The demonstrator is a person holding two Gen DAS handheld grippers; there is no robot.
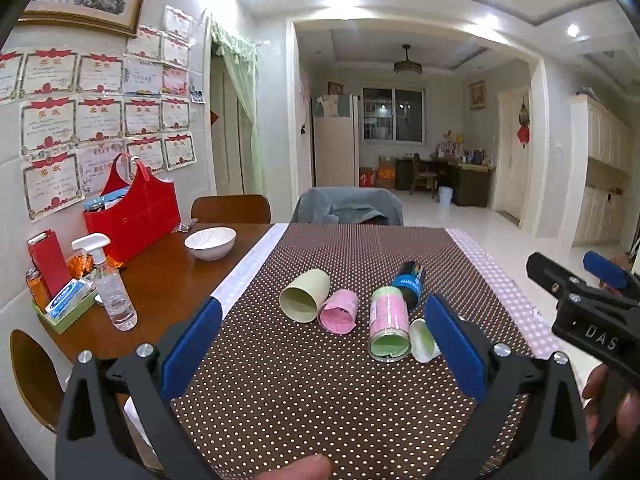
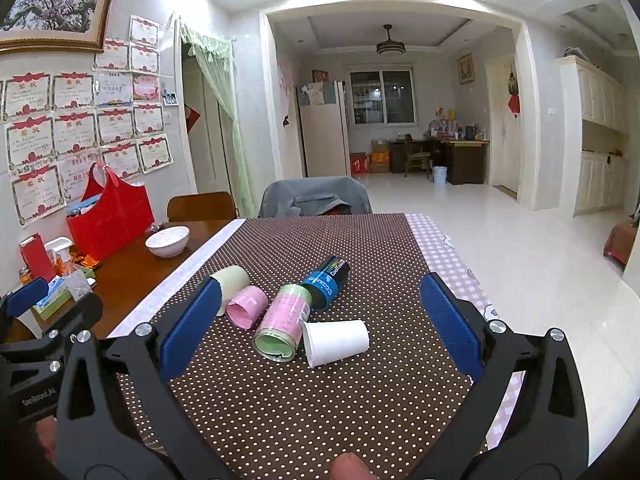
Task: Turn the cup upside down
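On the dotted cloth, white cup sideways, mouth leftward; both hand-held grippers wide, empty.

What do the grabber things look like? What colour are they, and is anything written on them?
Both grabbers look alike. The left gripper and right gripper each have two black plastic arms shaped like a V, with silver screws and flat blue pads on the fingers. One body has white letters "DAS", the other "GenRobot.AI". Bare fingers hold them; no sleeve or cables show.
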